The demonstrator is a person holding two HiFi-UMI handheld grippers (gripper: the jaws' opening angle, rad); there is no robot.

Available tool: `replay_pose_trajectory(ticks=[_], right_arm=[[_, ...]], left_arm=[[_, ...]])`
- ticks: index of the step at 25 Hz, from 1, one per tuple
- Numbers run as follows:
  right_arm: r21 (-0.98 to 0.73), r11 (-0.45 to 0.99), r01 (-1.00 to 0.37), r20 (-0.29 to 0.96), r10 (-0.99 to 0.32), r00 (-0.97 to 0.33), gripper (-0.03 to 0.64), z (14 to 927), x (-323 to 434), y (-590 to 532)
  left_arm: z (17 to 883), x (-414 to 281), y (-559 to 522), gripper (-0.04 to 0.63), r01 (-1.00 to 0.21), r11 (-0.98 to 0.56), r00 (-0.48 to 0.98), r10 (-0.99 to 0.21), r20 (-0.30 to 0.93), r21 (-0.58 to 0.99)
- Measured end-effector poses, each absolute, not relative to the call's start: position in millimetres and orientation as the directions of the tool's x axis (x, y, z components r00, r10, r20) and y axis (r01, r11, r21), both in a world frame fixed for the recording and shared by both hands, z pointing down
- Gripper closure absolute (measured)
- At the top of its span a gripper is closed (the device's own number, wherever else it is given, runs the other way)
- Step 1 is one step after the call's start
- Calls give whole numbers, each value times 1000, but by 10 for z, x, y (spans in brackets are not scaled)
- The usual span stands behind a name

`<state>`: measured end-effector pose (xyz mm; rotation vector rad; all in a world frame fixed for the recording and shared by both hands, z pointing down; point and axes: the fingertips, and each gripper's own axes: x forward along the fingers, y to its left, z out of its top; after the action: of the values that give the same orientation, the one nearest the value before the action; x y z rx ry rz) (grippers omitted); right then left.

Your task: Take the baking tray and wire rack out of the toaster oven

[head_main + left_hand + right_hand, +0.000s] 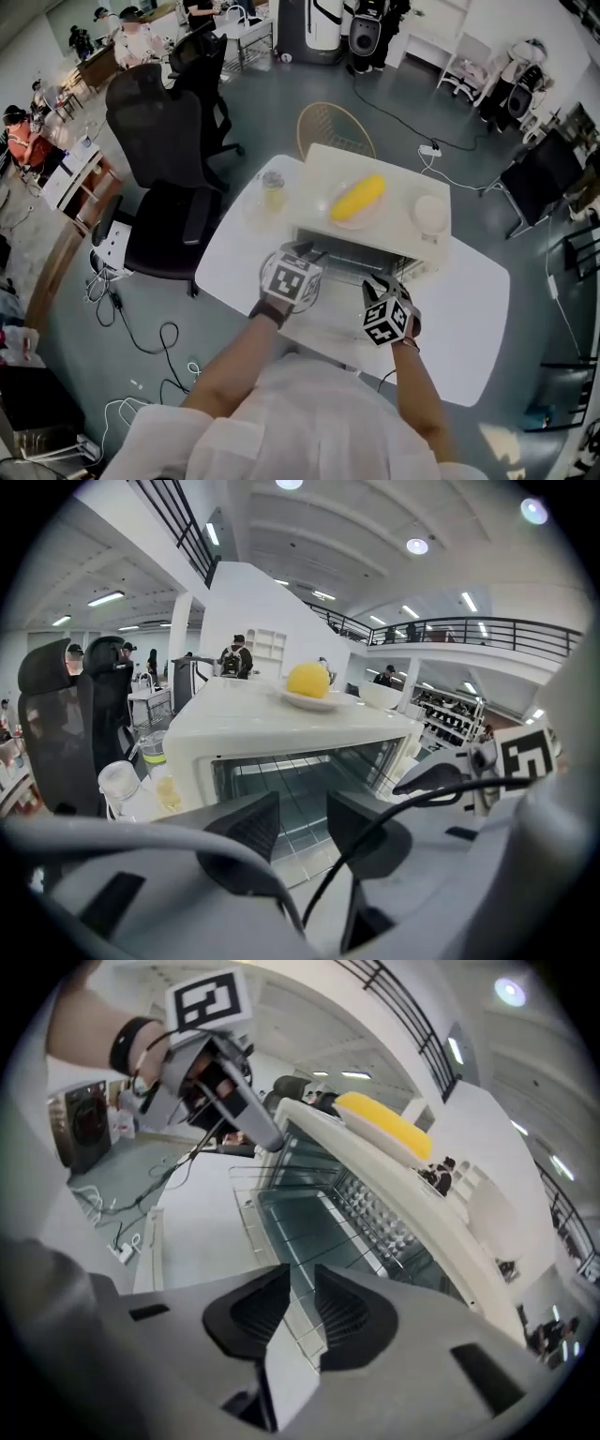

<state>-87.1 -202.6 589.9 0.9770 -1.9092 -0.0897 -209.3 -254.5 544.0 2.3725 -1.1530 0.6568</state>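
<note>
Wire rack (286, 794) sat inside the toaster oven (281, 726), its bars showing through the open front at the centre of the left gripper view. The baking tray could not be picked out for sure (the dimpled metal deep in the cavity, seen in the right gripper view, may belong to it). The oven stood on the white table (469, 309) at mid-frame in the head view, and its glass door (281, 1227) was folded down toward the person. By my reading the door was dealt with and neither piece was out yet, so both pulls lay ahead, and nothing was gripped.

The left gripper (305, 251) was held at the left part of the oven's mouth, tilted down and inward. Its jaws were spread wide with nothing between them. The right gripper (377, 283) hung over the lowered door at the lower right of the opening. Its jaws were parted by a narrow gap and empty, with only door glass beyond. Both forearms reached up from the bottom of the head view.

On the oven's roof lay a yellow cob-shaped item (360, 197) on a plate (343, 219), with a white bowl (431, 214) to its right. A jar (273, 190) stood on the table just left of the oven, and a black office chair (159, 141) stood at upper left.
</note>
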Motion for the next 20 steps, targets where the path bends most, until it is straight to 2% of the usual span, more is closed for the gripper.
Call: replay_pose_trajectory(ticks=[9,15,20], right_arm=[[145,391,-909,752,-640,-155,488,6034,-492,-2353],[7,212,-977,778,-615,-128,474,6202,-331,-2517],[26,201,-979,805,-585,-98,468,6246,-268,-2560]], left_arm=[[5723,-1968,-2732,448,-845,-527,452,-614,648,90],[5981,-1977,-2848,448,-863,-504,375,-594,711,34],[6105,-1954,-2864,457,-875,-484,319,-588,743,-8]])
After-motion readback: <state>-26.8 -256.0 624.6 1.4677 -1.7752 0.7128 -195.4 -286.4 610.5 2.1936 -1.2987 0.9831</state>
